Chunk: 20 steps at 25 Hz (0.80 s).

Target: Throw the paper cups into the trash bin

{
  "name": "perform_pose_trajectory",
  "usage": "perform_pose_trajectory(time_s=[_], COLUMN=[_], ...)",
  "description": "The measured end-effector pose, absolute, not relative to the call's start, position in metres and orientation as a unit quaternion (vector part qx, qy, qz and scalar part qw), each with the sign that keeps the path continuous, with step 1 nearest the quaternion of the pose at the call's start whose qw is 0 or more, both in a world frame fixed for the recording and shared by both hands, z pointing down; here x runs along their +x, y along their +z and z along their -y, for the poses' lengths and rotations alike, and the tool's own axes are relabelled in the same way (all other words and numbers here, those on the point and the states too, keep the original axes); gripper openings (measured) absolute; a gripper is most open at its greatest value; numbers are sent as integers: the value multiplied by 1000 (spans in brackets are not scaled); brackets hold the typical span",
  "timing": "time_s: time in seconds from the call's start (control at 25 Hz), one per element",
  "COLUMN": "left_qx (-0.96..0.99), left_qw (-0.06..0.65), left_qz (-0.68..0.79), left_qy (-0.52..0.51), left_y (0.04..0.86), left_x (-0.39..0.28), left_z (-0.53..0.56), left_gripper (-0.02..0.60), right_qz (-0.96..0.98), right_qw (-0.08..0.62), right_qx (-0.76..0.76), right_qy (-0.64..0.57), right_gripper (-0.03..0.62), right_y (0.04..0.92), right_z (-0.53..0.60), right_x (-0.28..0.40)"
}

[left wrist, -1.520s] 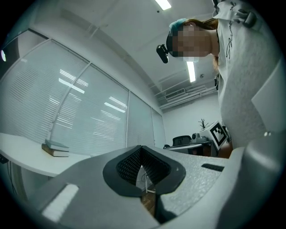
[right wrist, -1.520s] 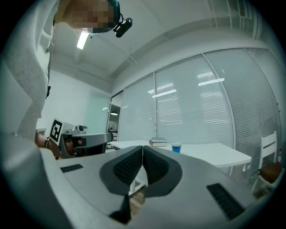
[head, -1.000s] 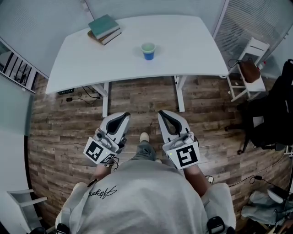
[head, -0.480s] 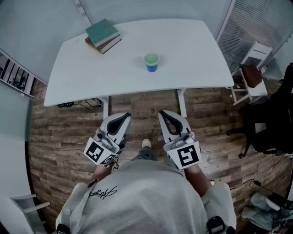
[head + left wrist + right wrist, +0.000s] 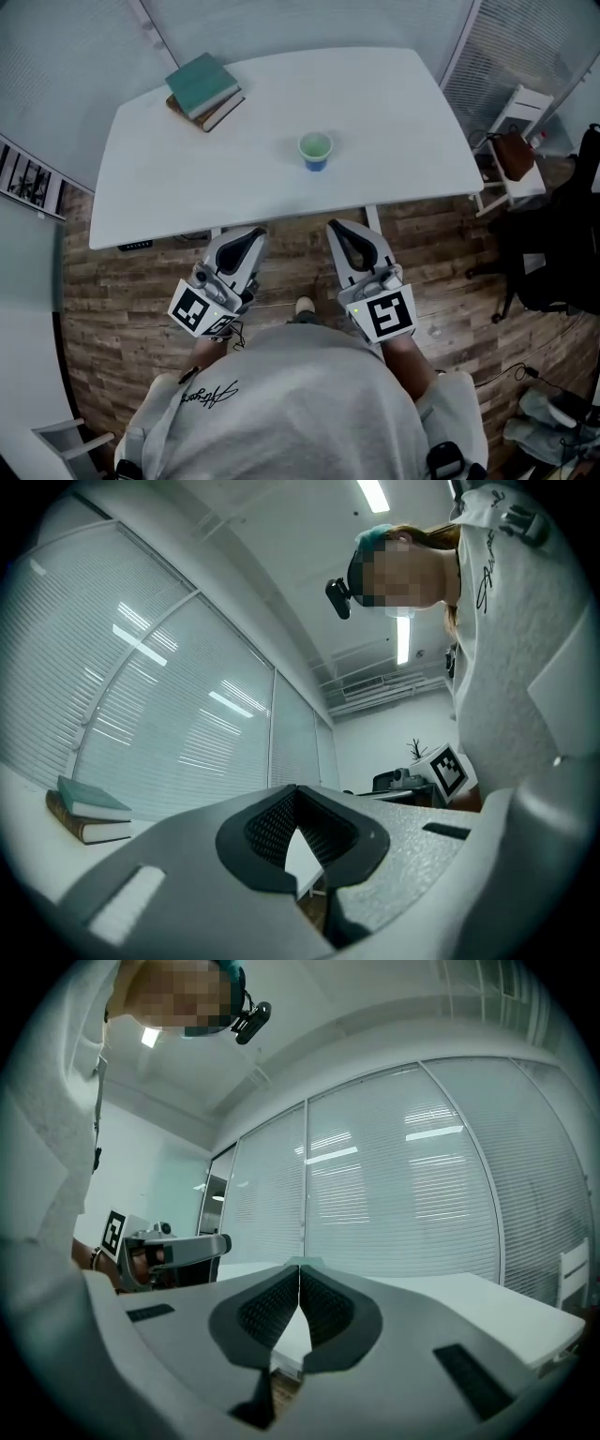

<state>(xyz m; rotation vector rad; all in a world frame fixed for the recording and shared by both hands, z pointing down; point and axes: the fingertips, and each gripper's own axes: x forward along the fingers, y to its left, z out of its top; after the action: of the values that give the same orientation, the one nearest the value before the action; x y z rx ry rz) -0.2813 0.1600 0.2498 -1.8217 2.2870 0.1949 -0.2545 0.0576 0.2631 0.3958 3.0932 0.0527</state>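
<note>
A blue paper cup [image 5: 315,150] with a pale green inside stands upright near the middle of the white table [image 5: 394,112] in the head view. Both grippers are held close to my body, short of the table's near edge. My left gripper [image 5: 246,237] is shut with nothing between its jaws; its tips also meet in the left gripper view, left gripper [image 5: 296,789]. My right gripper [image 5: 343,231] is shut and empty too, the jaws touching in the right gripper view, right gripper [image 5: 299,1267]. No trash bin shows in any view.
Two stacked books [image 5: 203,90], teal on top, lie at the table's far left, also seen as books [image 5: 89,810]. A white chair [image 5: 511,141] with a brown bag stands at the right, dark bags [image 5: 562,234] beside it. Cables [image 5: 525,375] lie on the wooden floor.
The view has shifted forward: the table, cup and books sit lower and closer in the head view. Both grippers keep their pose, shut and near my body.
</note>
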Motion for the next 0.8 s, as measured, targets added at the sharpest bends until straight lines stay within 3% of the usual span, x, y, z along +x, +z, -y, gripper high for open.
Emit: perform_pose_trajectory(time_s=[0.8], left_qx=[-650], left_qw=[102], left_qz=[-749], left_qy=[71], left_y=[248], left_x=[-365], left_z=[-138], left_gripper=[3], right_qz=[-996], right_qw=[51], right_qx=[76], right_qy=[21], right_gripper=[11], right_y=[252], right_z=[-26], right_x=[-335])
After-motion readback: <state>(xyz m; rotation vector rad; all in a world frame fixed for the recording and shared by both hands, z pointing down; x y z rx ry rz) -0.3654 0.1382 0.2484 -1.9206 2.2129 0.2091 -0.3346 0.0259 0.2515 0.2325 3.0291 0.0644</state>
